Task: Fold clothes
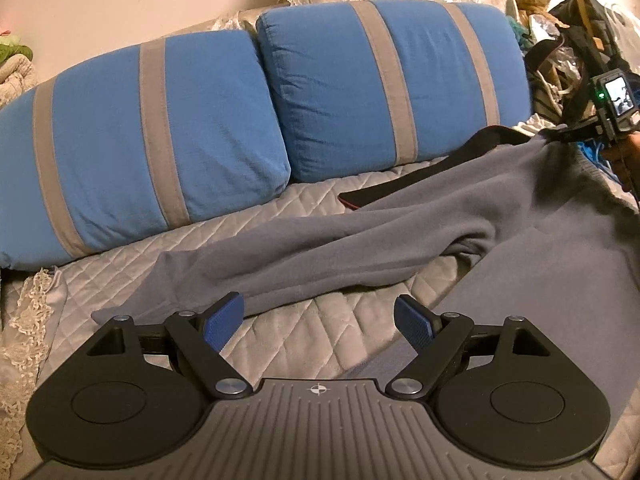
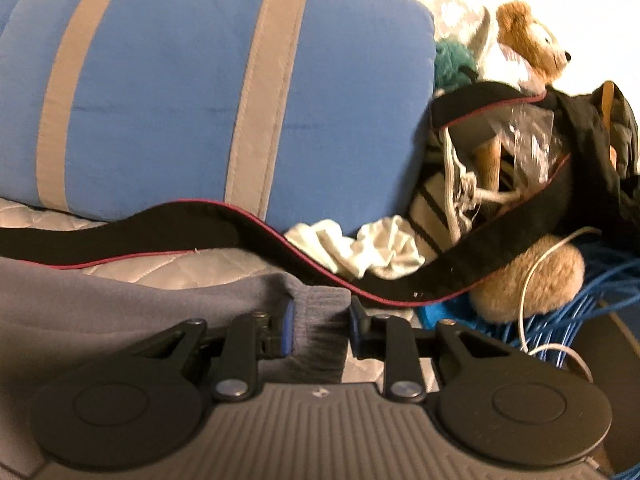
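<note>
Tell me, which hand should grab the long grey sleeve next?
Probably left: the left gripper hangs open just before the soft grey fleece sweater's sleeve, while the right gripper is busy pinching its ribbed edge.

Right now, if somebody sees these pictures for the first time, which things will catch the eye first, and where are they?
First come the two blue cushions with grey stripes, leaning along the back of the quilted sofa cover. In front of them the grey sweater lies spread out, its ribbed edge pinched in the right gripper, while the left gripper hangs open above the sofa. At the far right sits a brown teddy bear among clutter.
</note>
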Motion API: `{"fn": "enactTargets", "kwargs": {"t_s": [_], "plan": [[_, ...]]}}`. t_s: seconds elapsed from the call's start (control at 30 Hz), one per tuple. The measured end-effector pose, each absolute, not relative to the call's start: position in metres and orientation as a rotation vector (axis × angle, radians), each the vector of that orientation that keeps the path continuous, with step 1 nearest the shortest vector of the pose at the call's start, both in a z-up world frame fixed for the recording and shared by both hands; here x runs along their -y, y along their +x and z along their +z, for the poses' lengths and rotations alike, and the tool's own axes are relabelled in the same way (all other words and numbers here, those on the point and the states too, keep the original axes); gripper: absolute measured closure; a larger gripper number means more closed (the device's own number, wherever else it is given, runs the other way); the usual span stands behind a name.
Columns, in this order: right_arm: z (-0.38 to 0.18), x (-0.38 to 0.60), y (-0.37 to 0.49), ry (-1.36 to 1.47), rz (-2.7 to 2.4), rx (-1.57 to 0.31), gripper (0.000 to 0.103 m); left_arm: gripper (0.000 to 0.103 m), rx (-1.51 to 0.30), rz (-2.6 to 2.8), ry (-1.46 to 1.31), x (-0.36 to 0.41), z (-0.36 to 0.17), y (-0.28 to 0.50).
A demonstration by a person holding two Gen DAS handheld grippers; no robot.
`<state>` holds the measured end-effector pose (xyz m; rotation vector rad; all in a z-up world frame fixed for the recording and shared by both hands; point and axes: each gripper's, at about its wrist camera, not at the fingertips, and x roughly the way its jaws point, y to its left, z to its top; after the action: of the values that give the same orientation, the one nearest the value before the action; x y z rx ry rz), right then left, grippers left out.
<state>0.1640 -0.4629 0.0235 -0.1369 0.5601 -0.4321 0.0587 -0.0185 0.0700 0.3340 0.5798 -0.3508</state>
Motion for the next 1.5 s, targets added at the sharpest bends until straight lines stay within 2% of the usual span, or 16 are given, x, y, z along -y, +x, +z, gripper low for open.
{"fn": "enactTargets", "kwargs": {"t_s": [0.3,0.33,0.4,0.43,0.5,0.87,1.03,1.2,1.37,1.5], "plan": [[0.030,0.463,0.177,-0.143,-0.482,-0.592,0.073,0.021,-0.556,-0.320,0.336,0.016,0.077,0.056],[0.029,0.462,0.180,-0.142,-0.484,-0.616,0.062,0.021,-0.557,-0.314,0.338,0.016,0.077,0.057],[0.031,0.453,0.180,-0.167,-0.494,-0.653,0.050,0.021,-0.559,-0.304,0.346,0.016,0.075,0.059],[0.034,0.447,0.176,-0.182,-0.501,-0.644,0.035,0.021,-0.559,-0.299,0.351,0.016,0.075,0.060],[0.045,0.431,0.159,-0.192,-0.485,-0.596,0.015,0.021,-0.558,-0.293,0.353,0.015,0.074,0.061],[0.089,0.295,0.078,0.052,-0.139,-0.614,0.001,0.021,-0.528,-0.256,0.393,0.010,0.073,0.056],[0.075,0.230,0.044,0.085,-0.012,-0.566,0.000,0.021,-0.532,-0.166,0.454,-0.001,0.078,0.056],[0.043,0.183,0.035,0.096,0.108,-0.634,0.000,0.021,-0.459,-0.006,0.513,-0.044,0.089,0.055],[0.026,0.155,0.036,0.062,0.156,-0.639,0.000,0.021,-0.547,0.121,0.240,-0.135,0.086,0.065],[0.022,0.152,0.044,0.094,0.200,-0.661,0.000,0.021,-0.631,0.166,-0.053,-0.206,0.063,0.073]]}}
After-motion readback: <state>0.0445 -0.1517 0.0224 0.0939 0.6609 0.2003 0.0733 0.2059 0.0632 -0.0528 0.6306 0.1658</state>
